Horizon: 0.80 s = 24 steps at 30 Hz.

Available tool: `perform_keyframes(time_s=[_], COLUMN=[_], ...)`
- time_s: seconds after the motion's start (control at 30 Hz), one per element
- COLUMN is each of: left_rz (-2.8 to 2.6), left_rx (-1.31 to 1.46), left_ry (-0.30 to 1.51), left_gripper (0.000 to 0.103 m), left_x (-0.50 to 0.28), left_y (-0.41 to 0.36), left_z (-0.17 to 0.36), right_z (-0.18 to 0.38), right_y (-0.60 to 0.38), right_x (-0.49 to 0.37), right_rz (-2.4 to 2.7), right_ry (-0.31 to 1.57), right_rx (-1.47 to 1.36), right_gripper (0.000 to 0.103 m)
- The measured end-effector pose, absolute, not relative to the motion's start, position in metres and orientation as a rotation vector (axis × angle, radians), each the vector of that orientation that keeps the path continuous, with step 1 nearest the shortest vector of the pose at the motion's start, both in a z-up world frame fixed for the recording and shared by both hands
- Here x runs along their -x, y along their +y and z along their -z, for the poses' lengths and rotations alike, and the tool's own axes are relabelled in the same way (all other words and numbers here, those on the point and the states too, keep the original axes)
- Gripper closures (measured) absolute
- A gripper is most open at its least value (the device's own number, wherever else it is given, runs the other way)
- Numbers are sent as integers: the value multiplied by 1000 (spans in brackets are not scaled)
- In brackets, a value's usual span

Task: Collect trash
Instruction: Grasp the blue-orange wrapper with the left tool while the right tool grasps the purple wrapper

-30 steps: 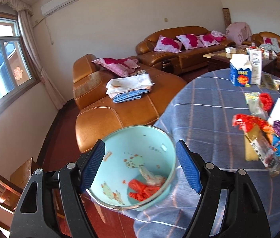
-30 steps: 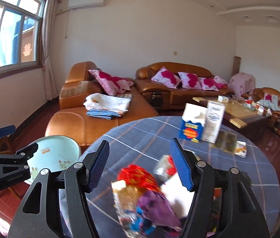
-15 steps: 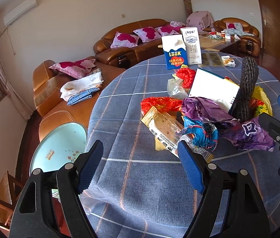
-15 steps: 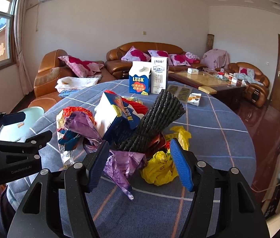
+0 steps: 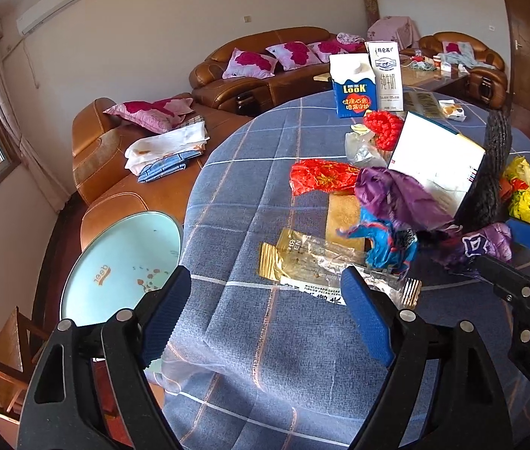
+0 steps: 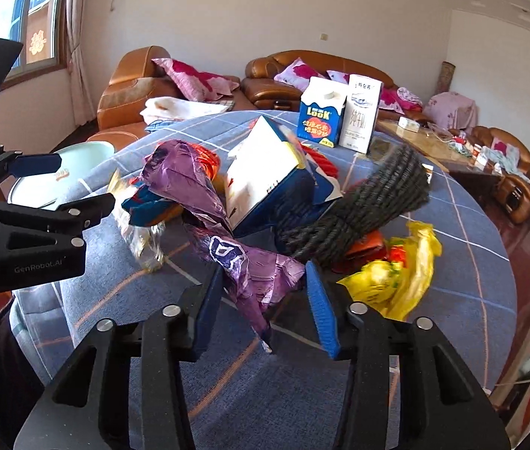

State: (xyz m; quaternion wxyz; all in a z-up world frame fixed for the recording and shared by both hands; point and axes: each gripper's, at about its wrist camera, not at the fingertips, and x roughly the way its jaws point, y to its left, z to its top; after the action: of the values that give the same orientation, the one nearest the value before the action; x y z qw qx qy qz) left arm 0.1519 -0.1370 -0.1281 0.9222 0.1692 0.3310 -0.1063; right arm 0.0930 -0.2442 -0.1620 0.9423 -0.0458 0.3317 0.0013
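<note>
The right gripper has just been closing its jaws, and the purple wrapper on the checked tablecloth lies between them; whether the pads already press it I cannot tell. The left gripper has been widening and stands apart, empty, above the gold-ended clear wrapper, with the pale blue bin beside the table.
</note>
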Motion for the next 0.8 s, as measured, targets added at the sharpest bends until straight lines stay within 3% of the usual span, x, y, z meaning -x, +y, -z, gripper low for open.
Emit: perform_keyframes(time_s=[0.1, 0.2, 0.4, 0.5, 0.53, 0.57, 0.63, 0.8], left_rz=[216, 216, 225, 216, 213, 208, 205, 198], left_rx=[-334, -320, -316, -313, -312, -310, -309, -318], left_ry=[675, 673, 662, 660, 662, 664, 669, 683], left_gripper=[22, 22, 22, 22, 22, 22, 22, 22], left_x=[-151, -150, -149, -151, -152, -153, -155, -155], left_y=[-132, -129, -128, -127, -126, -124, -123, -120], left_z=[126, 124, 119, 118, 118, 118, 121, 126], right_z=[159, 150, 145, 145, 144, 144, 144, 149], right_y=[-243, -242, -245, -247, -247, -247, -245, -239], right_x=[-89, -84, -83, -80, -79, -79, -84, -101], right_rz=[-20, -25, -50, -73, -70, -59, -65, -66], right_ry=[665, 625, 617, 616, 615, 609, 620, 639], right_rx=[87, 62, 28, 11, 17, 31, 46, 111], right_gripper=[77, 99, 100, 90, 73, 66, 66, 47])
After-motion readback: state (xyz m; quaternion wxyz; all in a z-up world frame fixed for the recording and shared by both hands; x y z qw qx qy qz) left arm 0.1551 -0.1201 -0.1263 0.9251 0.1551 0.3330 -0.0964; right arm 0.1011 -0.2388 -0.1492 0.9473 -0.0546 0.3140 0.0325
